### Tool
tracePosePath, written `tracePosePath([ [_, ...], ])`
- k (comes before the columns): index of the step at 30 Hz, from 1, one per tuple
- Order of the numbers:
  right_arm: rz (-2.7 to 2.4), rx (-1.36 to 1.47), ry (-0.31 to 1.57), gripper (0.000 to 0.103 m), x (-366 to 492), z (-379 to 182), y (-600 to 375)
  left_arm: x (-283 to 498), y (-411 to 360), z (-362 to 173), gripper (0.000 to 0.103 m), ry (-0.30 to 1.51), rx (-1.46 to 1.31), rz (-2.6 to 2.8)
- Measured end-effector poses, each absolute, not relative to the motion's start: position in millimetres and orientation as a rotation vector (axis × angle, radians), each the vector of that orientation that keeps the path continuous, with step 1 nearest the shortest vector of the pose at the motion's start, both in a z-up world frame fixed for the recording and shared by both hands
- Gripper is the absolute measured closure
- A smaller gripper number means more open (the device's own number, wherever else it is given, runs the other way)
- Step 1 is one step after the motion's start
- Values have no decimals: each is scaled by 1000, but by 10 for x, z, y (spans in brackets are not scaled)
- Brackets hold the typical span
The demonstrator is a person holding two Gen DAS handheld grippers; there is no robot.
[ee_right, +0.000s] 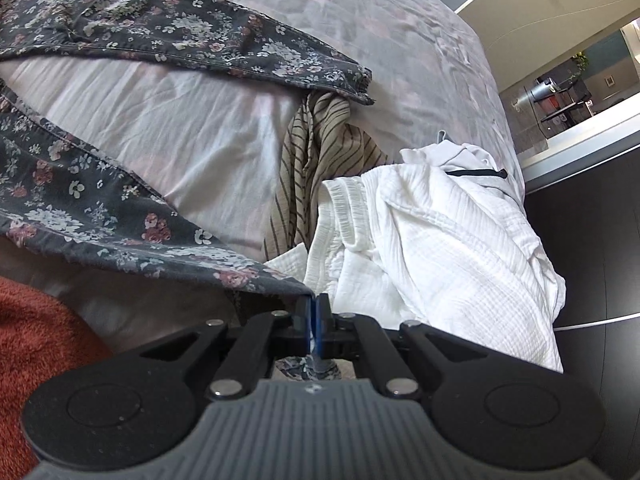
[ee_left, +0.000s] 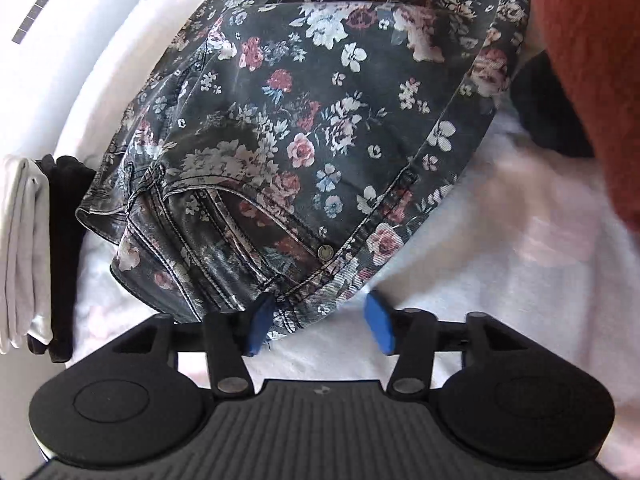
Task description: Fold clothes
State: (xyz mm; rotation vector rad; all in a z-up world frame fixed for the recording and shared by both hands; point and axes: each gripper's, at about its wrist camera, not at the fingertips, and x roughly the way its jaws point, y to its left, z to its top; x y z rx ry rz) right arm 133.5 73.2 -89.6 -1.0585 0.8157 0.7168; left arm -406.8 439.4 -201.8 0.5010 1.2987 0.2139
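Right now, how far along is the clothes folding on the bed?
Done: a white folded piece and a black one sit stacked at the bed's edge. In hand: the floral jeans lie spread out; the right gripper is shut on a leg hem, the left gripper is open at the waistband. Left: a striped garment and a white ribbed garment lie crumpled, unfolded.

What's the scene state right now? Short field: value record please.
surface: bed sheet, pale
garment in work: floral jeans, legs spread apart
left gripper: open, at the jeans' waist, one finger touching the fabric
right gripper: shut on a leg hem of the jeans
waiting pile: striped top, white robe
folded stack: white cloth and black cloth at bed edge
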Motion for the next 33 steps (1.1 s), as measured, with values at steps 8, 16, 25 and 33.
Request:
tracePosePath([
  [8,698,-1054,809,100,1333,-895,761,-4105,4388,-2053,85,1201,452,369],
  [16,697,-1026,787,100,1342,-809,713,-4194,4334,-1411,100,1103,351,534],
  [25,626,-928,693,100,1484,-476,597,-4204,3823,-599,102,1191,436,453],
  [33,673,-880,713,100,1535,-586,473,-4090,3654,-842,102,1322,494,400],
])
